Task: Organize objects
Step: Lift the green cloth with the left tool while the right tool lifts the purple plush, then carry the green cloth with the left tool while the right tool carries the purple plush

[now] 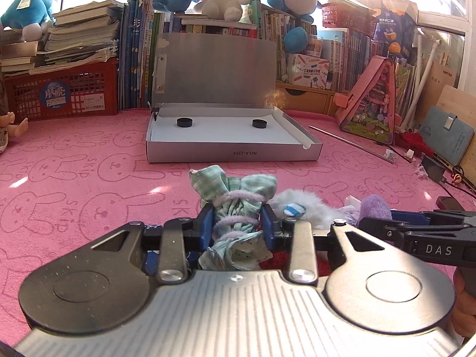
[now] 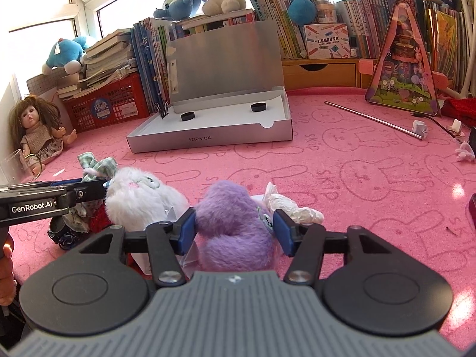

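The left gripper (image 1: 238, 223) is closed on a green checked cloth bundle (image 1: 235, 196) wound with a lilac pipe cleaner. Both blue pads (image 1: 208, 223) press the bundle's waist; its upper folds stand clear above the pads and its lower end hangs toward the gripper body. The bundle sits on the near side of the silver box (image 1: 232, 151), well apart from it, over the pink bunny-print cloth (image 1: 74, 184).

The right gripper (image 2: 235, 229) has its jaws set moderately wide around a purple plush toy (image 2: 232, 226). The pads (image 2: 186, 229) lie against or just beside the fur; whether they actually squeeze the toy cannot be told, because the pile hides the contact line. The toy rests on the pink cloth on the near side of the silver box (image 2: 208, 141).

View differences:
- The right wrist view shows a white plush toy (image 2: 139, 196) touching the purple one on its left, a crumpled white plastic wrapper (image 2: 288, 205) behind it, and a doll (image 2: 35, 128) to the left of the box. The left gripper's finger enters from the left with the checked bundle (image 2: 98, 166) at its tip.
- The left wrist view shows the box head-on, lid raised, with two black discs (image 1: 184, 122) on its white floor, and only the top of the purple toy (image 1: 374, 208).
- A metal rod (image 2: 372, 119) lies to the right of the box.
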The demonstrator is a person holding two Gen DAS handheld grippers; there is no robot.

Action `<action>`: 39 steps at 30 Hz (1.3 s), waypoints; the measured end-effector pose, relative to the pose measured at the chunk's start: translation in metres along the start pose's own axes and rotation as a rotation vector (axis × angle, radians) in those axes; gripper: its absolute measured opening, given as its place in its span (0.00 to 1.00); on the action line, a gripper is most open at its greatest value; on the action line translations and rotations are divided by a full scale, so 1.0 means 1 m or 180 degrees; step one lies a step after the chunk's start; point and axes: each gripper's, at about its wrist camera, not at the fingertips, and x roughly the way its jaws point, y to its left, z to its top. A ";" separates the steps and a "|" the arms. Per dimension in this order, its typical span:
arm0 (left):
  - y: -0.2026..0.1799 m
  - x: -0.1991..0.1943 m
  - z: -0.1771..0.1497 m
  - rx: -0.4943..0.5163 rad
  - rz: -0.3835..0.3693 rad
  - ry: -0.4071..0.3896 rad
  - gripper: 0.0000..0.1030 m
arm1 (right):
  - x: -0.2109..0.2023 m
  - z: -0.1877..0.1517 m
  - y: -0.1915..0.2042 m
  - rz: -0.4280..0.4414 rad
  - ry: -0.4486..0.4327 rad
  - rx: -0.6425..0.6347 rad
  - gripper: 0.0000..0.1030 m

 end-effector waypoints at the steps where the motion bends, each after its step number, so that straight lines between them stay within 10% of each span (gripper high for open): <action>1: 0.001 -0.002 0.002 -0.0010 -0.0003 -0.0023 0.38 | -0.001 0.001 0.000 -0.0002 -0.0007 -0.0002 0.55; 20: 0.006 -0.002 0.000 -0.0033 0.0044 0.0047 0.38 | 0.019 -0.007 -0.030 0.0317 0.0151 0.0483 0.81; 27: 0.006 0.000 -0.001 -0.0043 0.0052 0.0058 0.38 | 0.018 -0.006 -0.018 0.0202 0.0204 0.0319 0.60; 39: 0.008 0.001 0.000 -0.0062 0.0077 0.0053 0.38 | 0.005 0.004 -0.004 -0.0162 -0.0010 0.0021 0.55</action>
